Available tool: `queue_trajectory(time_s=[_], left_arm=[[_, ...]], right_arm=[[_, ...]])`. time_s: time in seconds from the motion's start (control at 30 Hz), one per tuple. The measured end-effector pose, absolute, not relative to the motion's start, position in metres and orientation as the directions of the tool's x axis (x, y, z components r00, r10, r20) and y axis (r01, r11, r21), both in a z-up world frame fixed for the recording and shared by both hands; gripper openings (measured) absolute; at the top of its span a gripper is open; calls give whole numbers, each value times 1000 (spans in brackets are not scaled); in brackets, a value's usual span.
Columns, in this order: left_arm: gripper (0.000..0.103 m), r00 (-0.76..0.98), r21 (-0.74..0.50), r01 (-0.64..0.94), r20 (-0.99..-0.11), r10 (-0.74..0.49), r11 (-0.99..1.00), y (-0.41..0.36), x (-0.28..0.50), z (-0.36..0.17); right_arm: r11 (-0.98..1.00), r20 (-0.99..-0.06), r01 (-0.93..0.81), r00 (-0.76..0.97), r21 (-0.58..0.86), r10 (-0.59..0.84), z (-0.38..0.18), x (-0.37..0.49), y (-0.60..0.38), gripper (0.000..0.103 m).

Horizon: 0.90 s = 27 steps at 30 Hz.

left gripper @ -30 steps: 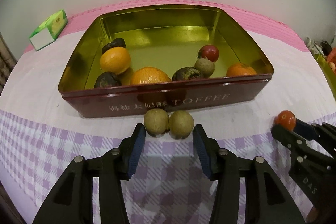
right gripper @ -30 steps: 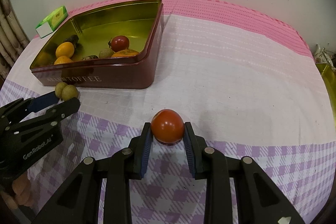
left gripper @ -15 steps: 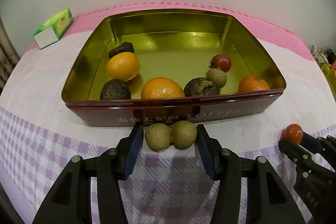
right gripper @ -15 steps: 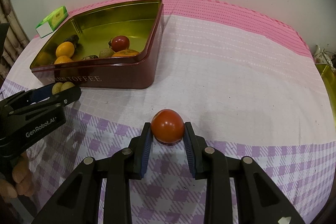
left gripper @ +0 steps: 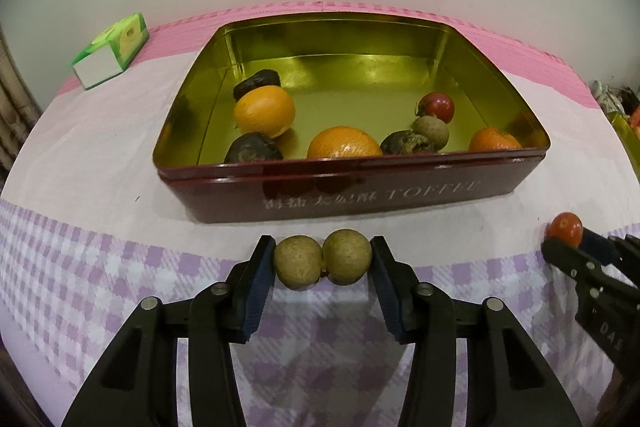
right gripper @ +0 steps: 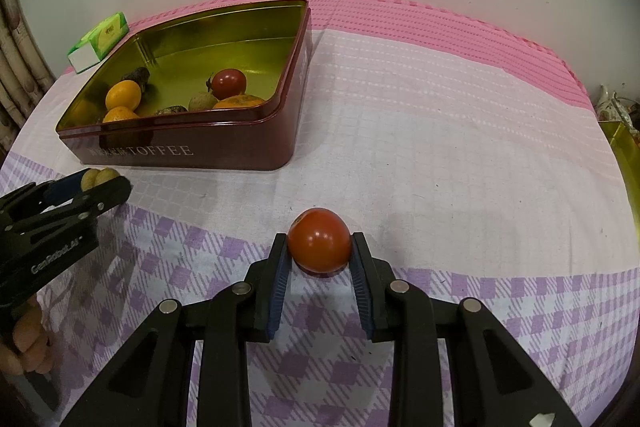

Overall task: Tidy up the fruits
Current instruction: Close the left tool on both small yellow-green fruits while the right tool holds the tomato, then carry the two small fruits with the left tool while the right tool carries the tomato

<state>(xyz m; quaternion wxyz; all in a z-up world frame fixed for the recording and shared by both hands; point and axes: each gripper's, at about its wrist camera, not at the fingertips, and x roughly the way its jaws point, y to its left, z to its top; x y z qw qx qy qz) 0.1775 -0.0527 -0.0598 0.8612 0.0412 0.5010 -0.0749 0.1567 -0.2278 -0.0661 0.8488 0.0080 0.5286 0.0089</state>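
My left gripper is shut on two joined tan longans, held just in front of the dark red toffee tin. The tin holds oranges, dark fruits, a red tomato and another longan. My right gripper is shut on a red tomato, low over the checked cloth, right of the tin. The left gripper with the longans shows at the left of the right wrist view.
A green and white carton lies at the back left beside the tin. A gold container edge sits at the far right. A white wall runs behind the table. The cloth is pink at the back, purple-checked in front.
My left gripper moved forward around the two longans and closed on them, and the tin looks nearer. The right gripper stayed put, still holding the tomato.
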Motion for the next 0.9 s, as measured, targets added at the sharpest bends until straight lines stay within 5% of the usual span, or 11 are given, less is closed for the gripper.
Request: queue_trajectory(time_s=[0.9], left_arm=[[49, 471, -6, 220, -875, -112, 975, -37, 158, -57]], right_arm=[[1000, -906, 19, 424, -7, -14, -66, 158, -223, 28]])
